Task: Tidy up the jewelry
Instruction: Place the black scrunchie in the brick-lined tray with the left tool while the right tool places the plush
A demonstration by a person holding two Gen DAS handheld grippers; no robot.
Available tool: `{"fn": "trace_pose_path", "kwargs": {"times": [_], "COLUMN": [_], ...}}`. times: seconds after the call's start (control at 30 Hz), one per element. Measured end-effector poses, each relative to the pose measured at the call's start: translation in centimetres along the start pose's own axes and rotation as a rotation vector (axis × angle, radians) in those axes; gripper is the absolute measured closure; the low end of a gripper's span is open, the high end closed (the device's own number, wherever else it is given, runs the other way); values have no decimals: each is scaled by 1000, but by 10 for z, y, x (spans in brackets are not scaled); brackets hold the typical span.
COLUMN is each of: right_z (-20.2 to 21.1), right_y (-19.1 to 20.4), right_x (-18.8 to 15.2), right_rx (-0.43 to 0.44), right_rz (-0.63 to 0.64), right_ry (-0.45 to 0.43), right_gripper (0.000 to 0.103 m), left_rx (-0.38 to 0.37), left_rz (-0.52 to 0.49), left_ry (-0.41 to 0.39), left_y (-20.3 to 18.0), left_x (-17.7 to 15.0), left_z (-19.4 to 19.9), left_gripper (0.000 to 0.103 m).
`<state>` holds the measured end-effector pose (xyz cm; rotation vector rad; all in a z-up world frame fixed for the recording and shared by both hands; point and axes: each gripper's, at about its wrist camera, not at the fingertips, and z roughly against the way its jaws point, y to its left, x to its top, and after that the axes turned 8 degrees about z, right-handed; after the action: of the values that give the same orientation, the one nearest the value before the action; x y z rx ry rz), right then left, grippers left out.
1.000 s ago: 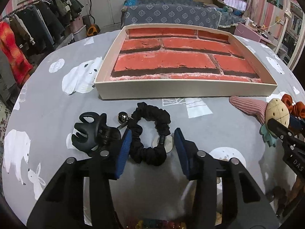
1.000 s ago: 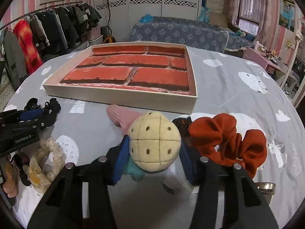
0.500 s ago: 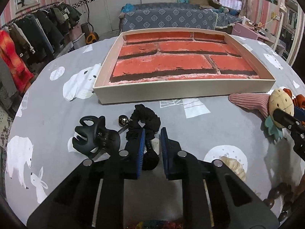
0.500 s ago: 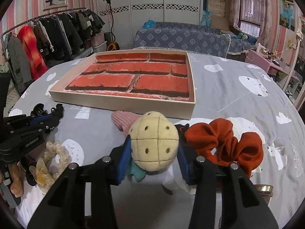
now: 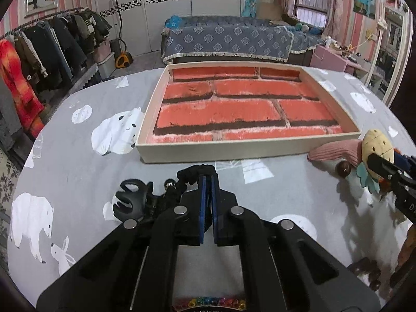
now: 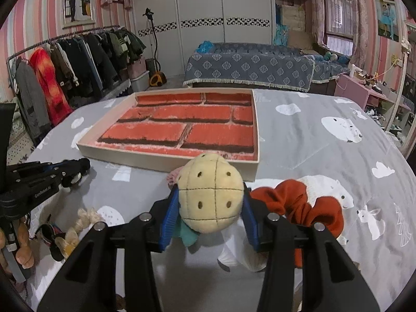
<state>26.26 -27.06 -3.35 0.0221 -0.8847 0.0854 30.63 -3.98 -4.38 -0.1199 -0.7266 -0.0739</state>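
Tray [image 5: 228, 150] holds only brick-pattern liner. My left gripper [image 5: 208, 182] pinched tight on black scrunchie [image 5: 187, 175]; my right gripper [image 6: 210, 208] clamps plush pineapple clip [image 6: 210, 195], both angled down.

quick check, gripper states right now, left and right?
Left gripper: jaws have just closed, shut on the black scrunchie.
Right gripper: shut on the plush pineapple hair tie.

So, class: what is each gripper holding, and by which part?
Left gripper: shut on the black scrunchie, pinching one side of its loop. Right gripper: shut on the plush pineapple, gripped across its round yellow body.
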Motion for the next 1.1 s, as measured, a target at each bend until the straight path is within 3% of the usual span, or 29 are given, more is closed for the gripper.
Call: {"fn": "trace_pose_path", "kwargs": {"times": [0.3, 0.7, 1.1], "right_z": [2, -2, -57], "right_y": [-12, -19, -35], "right_x": [14, 52, 115], "right_rx": [27, 50, 40], "right_rz": [-36, -55, -61], "right_ry": [-28, -80, -95], "right_gripper": [59, 60, 62], "left_rx": [-50, -58, -32], "left_rz": [48, 26, 11], "left_ry": [-15, -57, -63], "left_y": [12, 2, -10], "left_x": [24, 61, 123], "left_z": [12, 15, -28], "left_gripper": [101, 101, 101]}}
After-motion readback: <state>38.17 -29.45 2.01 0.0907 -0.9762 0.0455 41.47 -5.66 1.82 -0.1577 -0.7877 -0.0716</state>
